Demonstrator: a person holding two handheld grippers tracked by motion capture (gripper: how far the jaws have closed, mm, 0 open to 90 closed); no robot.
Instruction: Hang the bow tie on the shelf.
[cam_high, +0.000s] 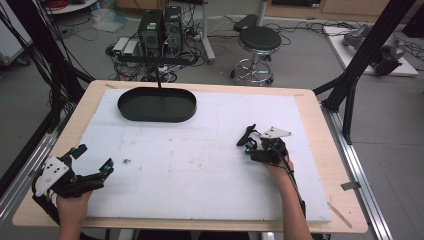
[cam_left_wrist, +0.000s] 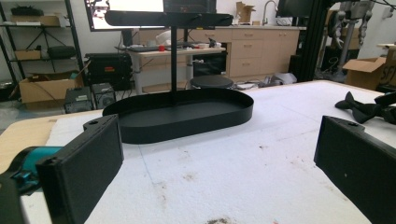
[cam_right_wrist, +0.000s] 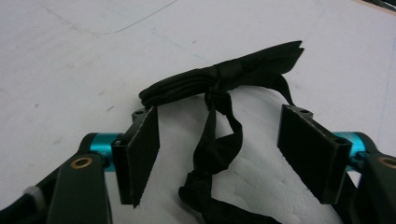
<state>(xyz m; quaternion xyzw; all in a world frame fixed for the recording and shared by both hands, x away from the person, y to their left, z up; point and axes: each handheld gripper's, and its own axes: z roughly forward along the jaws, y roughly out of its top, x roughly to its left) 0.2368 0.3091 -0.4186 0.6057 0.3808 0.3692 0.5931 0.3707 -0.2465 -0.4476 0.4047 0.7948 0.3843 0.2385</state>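
Note:
A black bow tie (cam_right_wrist: 224, 74) with a loose strap (cam_right_wrist: 212, 154) lies on the white foam mat (cam_right_wrist: 70, 56). My right gripper (cam_right_wrist: 219, 140) stands open around it, one jaw on each side of the strap, neither pressing it. From above, the bow tie (cam_high: 247, 135) pokes out just left of the right gripper (cam_high: 256, 148). My left gripper (cam_high: 92, 159) rests open at the mat's near left, nothing between its jaws. A black oval tray (cam_high: 156, 104) sits empty at the far left of the mat; the tray (cam_left_wrist: 182, 114) lies ahead in the left gripper view, with the bow tie (cam_left_wrist: 362, 107) at the right.
A thin black post (cam_high: 158, 77) rises from behind the tray. The white mat (cam_high: 200, 155) covers most of the wooden table (cam_high: 320, 145). Beyond the table stand a round stool (cam_high: 258, 47), computer boxes (cam_high: 160, 27) and black frame struts (cam_high: 365, 45).

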